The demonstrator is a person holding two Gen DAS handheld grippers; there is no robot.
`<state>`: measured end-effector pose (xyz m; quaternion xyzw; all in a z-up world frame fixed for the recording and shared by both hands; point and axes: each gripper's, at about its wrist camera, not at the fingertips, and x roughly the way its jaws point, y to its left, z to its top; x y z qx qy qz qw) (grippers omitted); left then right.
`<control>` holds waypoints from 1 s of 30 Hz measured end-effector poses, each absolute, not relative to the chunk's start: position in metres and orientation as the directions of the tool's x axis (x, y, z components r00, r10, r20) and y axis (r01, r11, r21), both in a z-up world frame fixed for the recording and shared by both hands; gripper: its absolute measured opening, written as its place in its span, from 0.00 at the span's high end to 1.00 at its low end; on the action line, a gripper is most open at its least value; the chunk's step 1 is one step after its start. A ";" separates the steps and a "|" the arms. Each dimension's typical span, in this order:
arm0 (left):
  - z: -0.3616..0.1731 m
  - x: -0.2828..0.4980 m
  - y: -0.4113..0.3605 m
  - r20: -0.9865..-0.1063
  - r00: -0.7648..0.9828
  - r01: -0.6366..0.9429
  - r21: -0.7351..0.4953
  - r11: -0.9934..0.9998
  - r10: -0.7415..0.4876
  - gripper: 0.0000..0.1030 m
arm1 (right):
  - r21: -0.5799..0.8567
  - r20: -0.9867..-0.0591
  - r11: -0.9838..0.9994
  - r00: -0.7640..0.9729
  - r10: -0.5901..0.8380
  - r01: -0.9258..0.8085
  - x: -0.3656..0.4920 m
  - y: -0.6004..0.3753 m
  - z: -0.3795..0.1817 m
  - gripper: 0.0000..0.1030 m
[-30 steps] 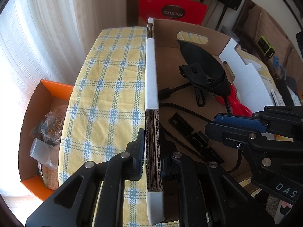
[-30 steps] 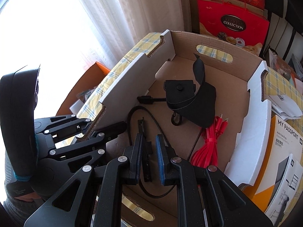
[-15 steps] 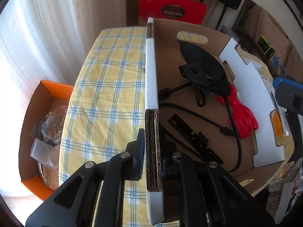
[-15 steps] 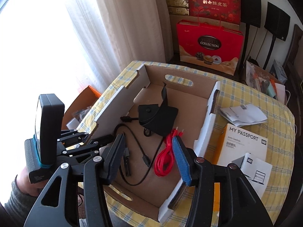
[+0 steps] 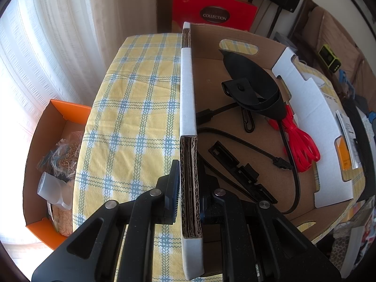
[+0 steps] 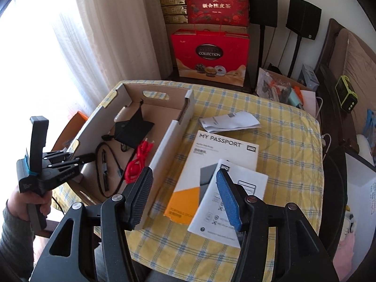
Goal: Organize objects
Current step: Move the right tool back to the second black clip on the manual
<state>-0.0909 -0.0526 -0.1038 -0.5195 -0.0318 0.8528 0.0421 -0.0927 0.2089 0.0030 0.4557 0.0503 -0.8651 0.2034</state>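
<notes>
Yellow-checked tabletop (image 6: 282, 136), box half filled, papers still waiting outside it.

Nearest us, the right tool (image 6: 185, 197) hangs spread wide and empty over the white leaflet (image 6: 237, 202) lying on the MY PASSPORT box (image 6: 211, 164). Beside them, the left tool (image 5: 188, 183) is clamped on the cardboard box (image 5: 188, 89) wall, steadying it. Inside already: black bracket (image 5: 239, 171), black cable (image 5: 279, 162), red cable (image 5: 300, 141), black pouch (image 5: 253, 87). Farther out, folded paper (image 6: 230, 122) sits loose. I'd call it roughly midway, with those three flat items left to stow.
</notes>
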 end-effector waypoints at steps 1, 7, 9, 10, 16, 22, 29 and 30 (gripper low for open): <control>-0.104 -0.091 -0.052 -0.883 -0.457 -0.039 -0.098 -0.994 0.105 0.89 | 0.097 -0.812 -0.916 -0.502 -0.298 0.389 -0.093 0.215 0.001 0.44; -0.104 -0.091 -0.052 -0.884 -0.456 -0.039 -0.097 -0.995 0.104 0.89 | 0.103 -0.827 -0.934 -0.493 -0.271 0.341 -0.089 0.247 -0.013 0.54; -0.104 -0.091 -0.052 -0.884 -0.456 -0.039 -0.095 -0.995 0.103 0.89 | 0.105 -0.831 -0.938 -0.489 -0.265 0.331 -0.088 0.254 -0.016 0.57; -0.104 -0.091 -0.052 -0.884 -0.455 -0.039 -0.095 -0.995 0.103 0.89 | 0.103 -0.833 -0.940 -0.488 -0.260 0.325 -0.088 0.257 -0.017 0.57; -0.104 -0.091 -0.053 -0.884 -0.455 -0.039 -0.098 -0.994 0.105 0.89 | 0.084 -0.846 -0.950 -0.482 -0.228 0.302 -0.080 0.277 -0.026 0.57; -0.104 -0.091 -0.053 -0.884 -0.455 -0.038 -0.101 -0.994 0.107 0.89 | 0.115 -0.862 -0.953 -0.449 -0.236 0.281 -0.074 0.295 -0.039 0.57; -0.104 -0.092 -0.054 -0.884 -0.454 -0.037 -0.103 -0.994 0.109 0.89 | 0.140 -0.861 -0.945 -0.435 -0.263 0.295 -0.074 0.289 -0.045 0.57; -0.104 -0.092 -0.054 -0.884 -0.454 -0.037 -0.103 -0.994 0.109 0.89 | 0.140 -0.863 -0.945 -0.432 -0.263 0.296 -0.075 0.288 -0.047 0.57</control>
